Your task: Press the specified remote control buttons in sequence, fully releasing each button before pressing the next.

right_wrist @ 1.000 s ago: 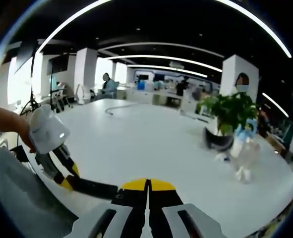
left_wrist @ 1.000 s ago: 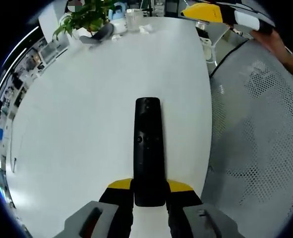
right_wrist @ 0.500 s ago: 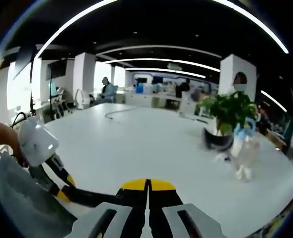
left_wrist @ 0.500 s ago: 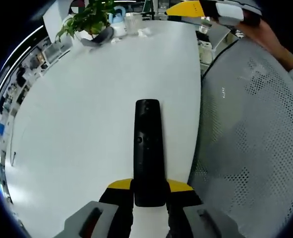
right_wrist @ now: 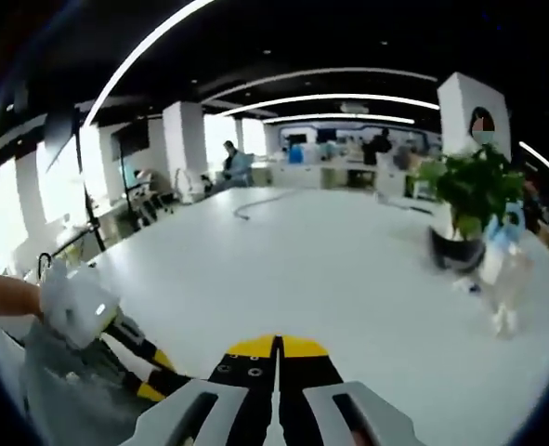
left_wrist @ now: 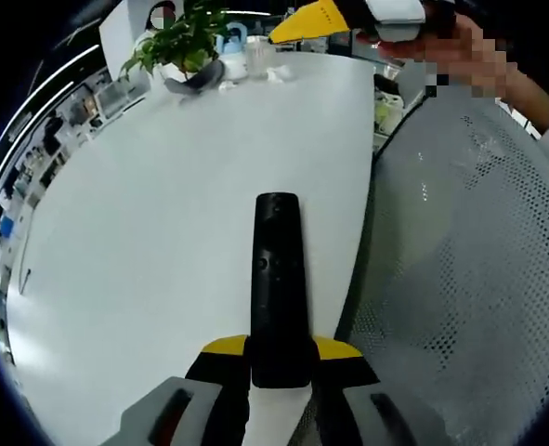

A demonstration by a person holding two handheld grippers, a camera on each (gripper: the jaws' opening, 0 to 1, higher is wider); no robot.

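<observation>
Left gripper view, and the left tool point(left_wrist: 279, 358) is clamped on the near end of the black remote control point(left_wrist: 278, 279), yellow-tipped jaws pressing its two sides at 6 o'clock. The remote runs straight up toward 12 o'clock, its button face showing, held above the white worktop point(left_wrist: 163, 214) close to that worktop's curved edge. Off at 3 o'clock sits a grey mesh chair back point(left_wrist: 469, 269), just beside the edge. Farther out at 12 o'clock the right tool point(left_wrist: 316, 19) comes in from 1 o'clock, yellow tip pointing toward 9 o'clock, with a hand point(left_wrist: 460, 56) behind it. Far across the worktop at 11 o'clock stands a potted plant point(left_wrist: 186, 51), and just to its 3 o'clock side a clear bottle point(left_wrist: 258, 58).

Right gripper view now: the right tool point(right_wrist: 276, 358) has its jaws pressed flat together, nothing between them, at 6 o'clock. At 8 o'clock the left tool point(right_wrist: 149, 367) shows, its white body gripped by a hand point(right_wrist: 14, 297). Beyond at 3 o'clock, the potted plant point(right_wrist: 469, 209) and the bottle point(right_wrist: 504, 279), blurred. A cable point(right_wrist: 255, 200) curls on the far worktop at 12 o'clock.
</observation>
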